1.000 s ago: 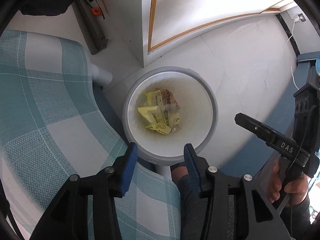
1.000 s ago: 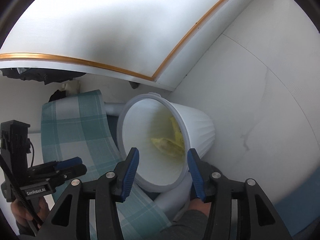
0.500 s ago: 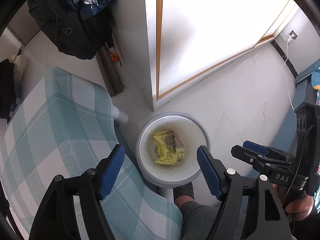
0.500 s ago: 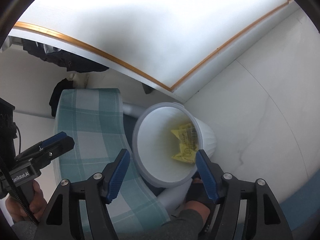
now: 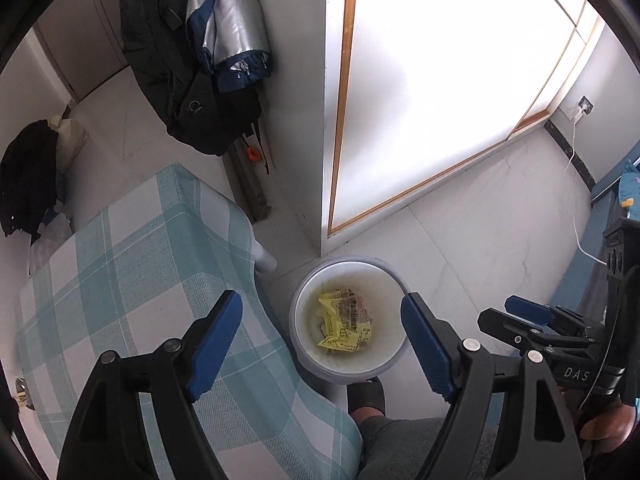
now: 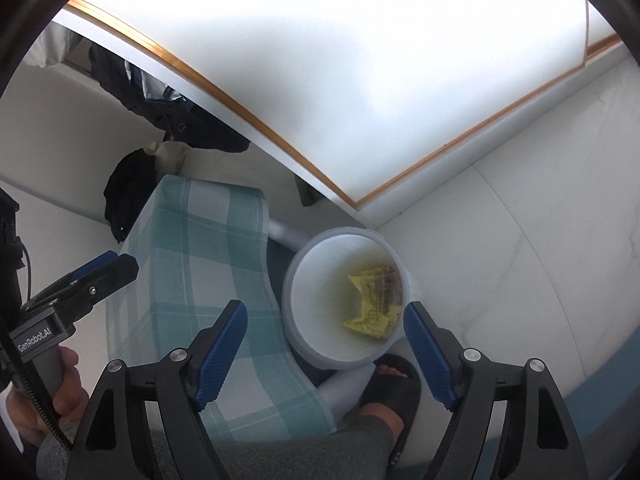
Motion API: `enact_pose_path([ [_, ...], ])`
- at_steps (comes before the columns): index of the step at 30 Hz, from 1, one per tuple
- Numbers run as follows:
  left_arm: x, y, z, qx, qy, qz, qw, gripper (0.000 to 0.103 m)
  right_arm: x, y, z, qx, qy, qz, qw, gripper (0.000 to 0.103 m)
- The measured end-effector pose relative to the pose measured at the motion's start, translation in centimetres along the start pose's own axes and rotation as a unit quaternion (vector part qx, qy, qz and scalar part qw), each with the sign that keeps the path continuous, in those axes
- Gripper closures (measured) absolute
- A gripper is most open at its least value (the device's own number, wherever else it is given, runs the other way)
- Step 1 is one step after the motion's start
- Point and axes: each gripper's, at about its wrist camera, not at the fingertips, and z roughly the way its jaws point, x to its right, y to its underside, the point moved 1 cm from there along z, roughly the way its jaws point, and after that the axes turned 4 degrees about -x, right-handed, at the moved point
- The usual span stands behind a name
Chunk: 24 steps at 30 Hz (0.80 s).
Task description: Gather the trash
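Note:
A white round trash bin (image 5: 304, 320) stands on the floor beside the table; it also shows in the right wrist view (image 6: 320, 276). Crumpled yellow wrappers (image 5: 346, 322) lie at its bottom, seen too in the right wrist view (image 6: 374, 300). My left gripper (image 5: 322, 344) is open and empty, held high above the bin. My right gripper (image 6: 326, 348) is open and empty, also high above the bin. The right gripper shows in the left wrist view (image 5: 532, 320), and the left gripper in the right wrist view (image 6: 100, 272).
A table with a teal plaid cloth (image 5: 132, 280) lies left of the bin. Dark jackets (image 5: 192, 60) hang on the wall behind. A white cabinet door with a gold edge (image 5: 440, 80) stands behind the bin. The person's sandalled foot (image 6: 392, 380) is by the bin.
Both grippers have risen well above the bin and opened wider. The bin looks smaller and more of the room shows.

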Motion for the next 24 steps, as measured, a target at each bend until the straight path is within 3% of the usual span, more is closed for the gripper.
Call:
enact_pose_path([
  [11,-0.9,1.2,-2.9,0.008,0.008,-0.026,0.9996,0.024,-2.8,1.1,-2.8,0.015,0.018,-0.035,0.999,0.017],
  [24,-0.8,2.0,-4.1,0.011,0.010,-0.036,0.9992,0.024,-3.3,1.7,-3.1,0.016,0.021,-0.031,0.999,0.017],
])
